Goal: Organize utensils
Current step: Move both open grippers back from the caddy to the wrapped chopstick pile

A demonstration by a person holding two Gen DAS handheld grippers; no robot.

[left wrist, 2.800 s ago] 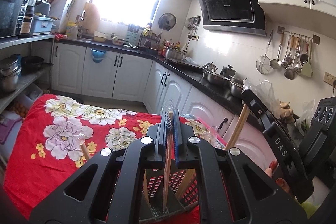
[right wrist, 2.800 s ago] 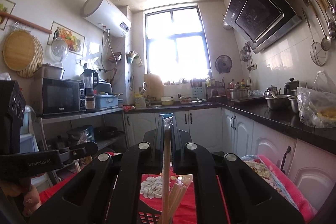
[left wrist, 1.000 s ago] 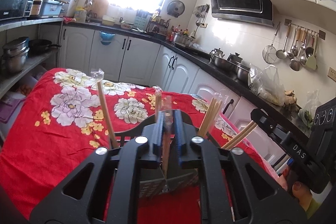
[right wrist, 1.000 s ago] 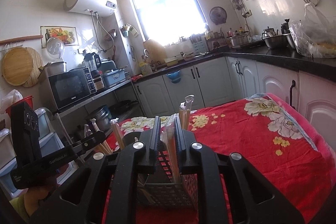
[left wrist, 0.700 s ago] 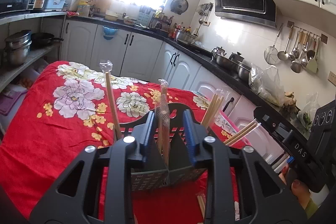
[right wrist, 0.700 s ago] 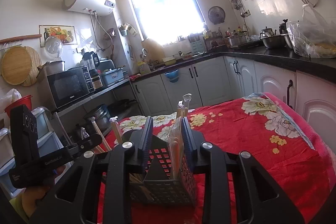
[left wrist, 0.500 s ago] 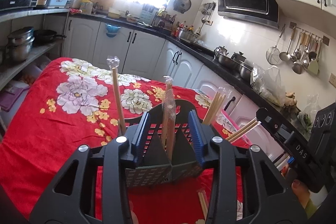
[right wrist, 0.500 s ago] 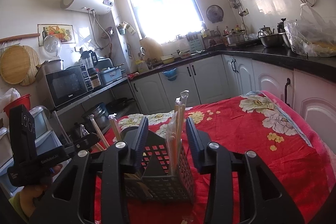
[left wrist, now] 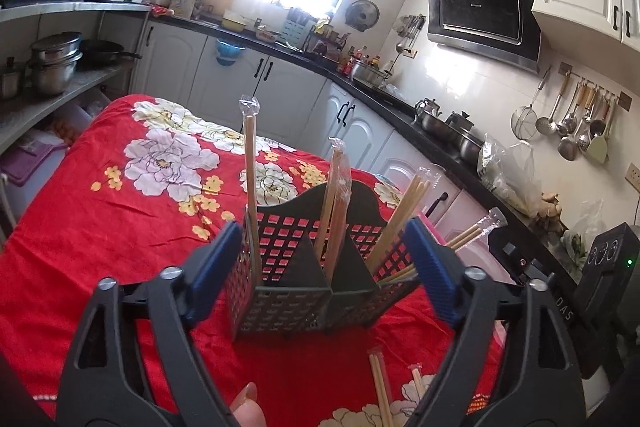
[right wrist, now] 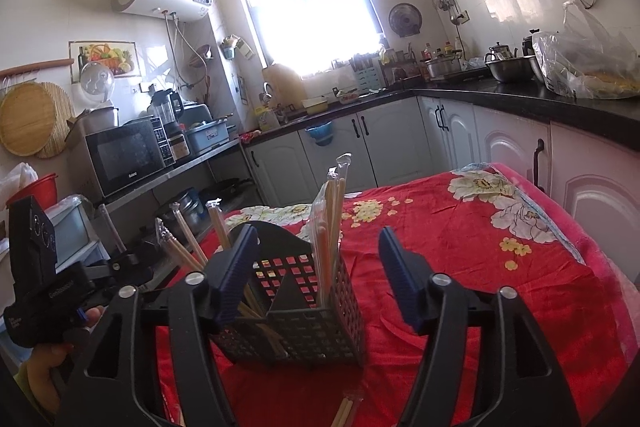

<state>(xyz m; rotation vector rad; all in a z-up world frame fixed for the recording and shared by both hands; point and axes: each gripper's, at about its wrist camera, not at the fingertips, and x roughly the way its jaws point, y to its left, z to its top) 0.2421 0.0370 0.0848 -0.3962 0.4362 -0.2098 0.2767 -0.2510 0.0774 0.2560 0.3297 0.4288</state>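
A dark mesh utensil caddy (left wrist: 304,291) stands on the red flowered tablecloth (left wrist: 120,211), with several wrapped pairs of wooden chopsticks (left wrist: 336,211) upright in its compartments. My left gripper (left wrist: 320,267) is open and empty, its blue pads either side of the caddy. In the right wrist view the same caddy (right wrist: 304,315) holds wrapped chopsticks (right wrist: 330,227), and my right gripper (right wrist: 316,267) is open and empty just behind it. Loose wrapped chopsticks (left wrist: 380,387) lie on the cloth in front of the caddy, also in the right wrist view (right wrist: 346,411).
The other hand-held gripper (left wrist: 560,291) shows at the right of the left wrist view and the left one (right wrist: 44,291) in the right wrist view. White cabinets (left wrist: 288,95) and a black counter with pots (right wrist: 512,67) ring the table. Shelves with pots (left wrist: 56,63) stand left.
Both grippers opened and let go of their wrapped chopsticks, which now stand in the caddy. Both grippers have drawn back and tilted down from it.
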